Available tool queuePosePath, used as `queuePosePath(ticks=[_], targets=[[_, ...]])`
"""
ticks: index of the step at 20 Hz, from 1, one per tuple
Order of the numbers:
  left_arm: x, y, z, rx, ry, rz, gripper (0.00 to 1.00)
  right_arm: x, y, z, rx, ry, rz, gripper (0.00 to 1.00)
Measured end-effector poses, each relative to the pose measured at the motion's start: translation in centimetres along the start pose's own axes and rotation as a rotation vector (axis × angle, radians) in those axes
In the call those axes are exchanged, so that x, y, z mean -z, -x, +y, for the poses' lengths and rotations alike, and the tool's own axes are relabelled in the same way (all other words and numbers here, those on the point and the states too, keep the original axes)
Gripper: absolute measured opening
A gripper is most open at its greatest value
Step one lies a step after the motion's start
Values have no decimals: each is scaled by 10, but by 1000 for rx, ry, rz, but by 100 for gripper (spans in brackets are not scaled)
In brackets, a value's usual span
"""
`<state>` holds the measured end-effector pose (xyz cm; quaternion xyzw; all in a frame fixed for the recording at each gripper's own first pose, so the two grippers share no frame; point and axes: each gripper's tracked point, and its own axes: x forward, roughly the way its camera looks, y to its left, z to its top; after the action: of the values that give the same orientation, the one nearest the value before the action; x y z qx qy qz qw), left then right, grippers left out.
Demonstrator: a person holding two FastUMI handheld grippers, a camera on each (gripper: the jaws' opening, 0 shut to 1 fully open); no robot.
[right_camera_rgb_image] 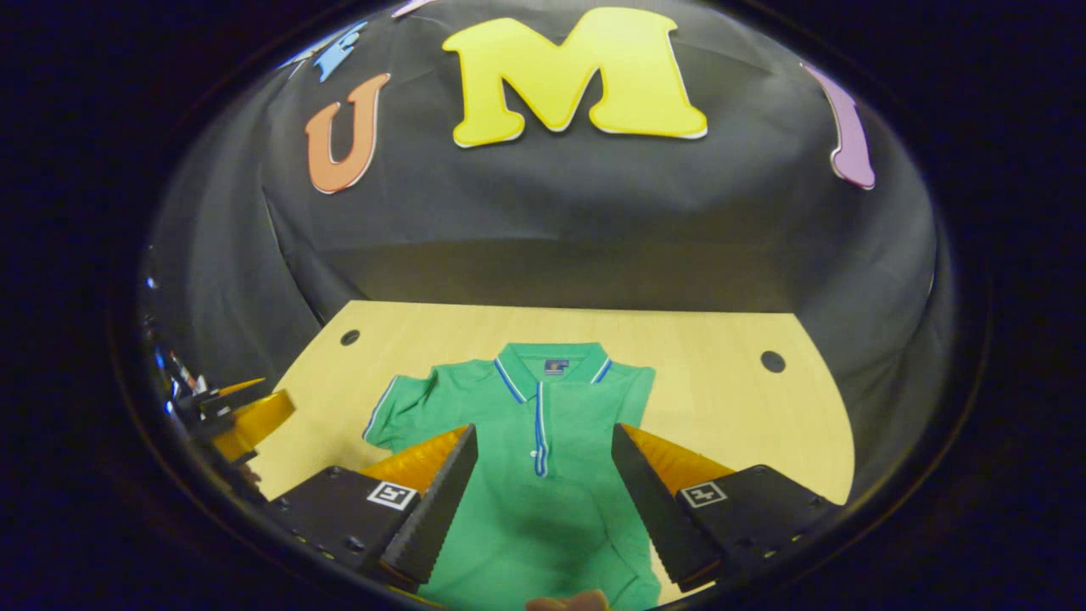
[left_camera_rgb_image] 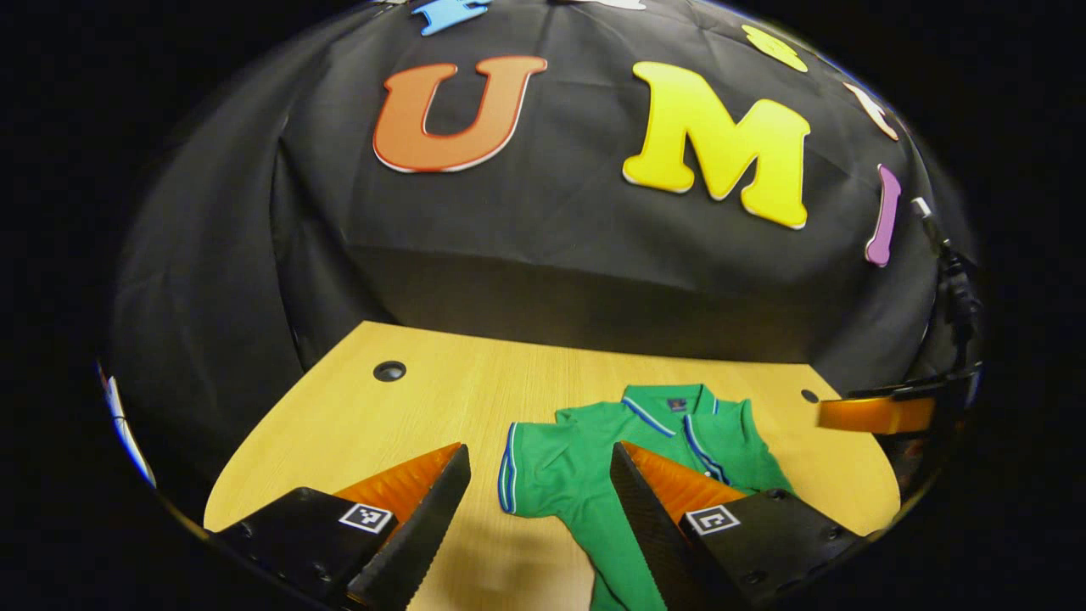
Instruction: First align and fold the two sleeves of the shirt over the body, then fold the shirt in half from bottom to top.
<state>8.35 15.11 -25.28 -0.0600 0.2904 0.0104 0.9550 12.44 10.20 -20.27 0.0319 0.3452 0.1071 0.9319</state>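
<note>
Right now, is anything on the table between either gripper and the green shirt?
Nothing visible is. The left gripper hangs open over the table with the shirt straight ahead. The right gripper is open above the shirt's body, with only bare fabric between its fingers.

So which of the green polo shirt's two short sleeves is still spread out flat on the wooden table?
The striped-cuff sleeve on the left of the right gripper view lies spread on the table; the opposite sleeve looks folded over the green polo shirt.

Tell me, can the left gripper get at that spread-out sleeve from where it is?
Probably yes: the left gripper is open, the sleeve lies flat between its fingers, nothing covering it.
</note>
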Motion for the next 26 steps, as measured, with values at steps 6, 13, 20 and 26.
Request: queuePosePath(ticks=[6,13,20,26], targets=[[44,-68,18,11,48,165,100,24,51,-29,14,-145,61,93],[94,-104,29,-26,51,338,100,40,72,-57,47,-250,97,96],[103,-106,32,-67,71,340,68,43,67,-60,30,-292,93,96],[96,-103,3,35,89,351,8,61,65,-85,57,-406,119,96]])
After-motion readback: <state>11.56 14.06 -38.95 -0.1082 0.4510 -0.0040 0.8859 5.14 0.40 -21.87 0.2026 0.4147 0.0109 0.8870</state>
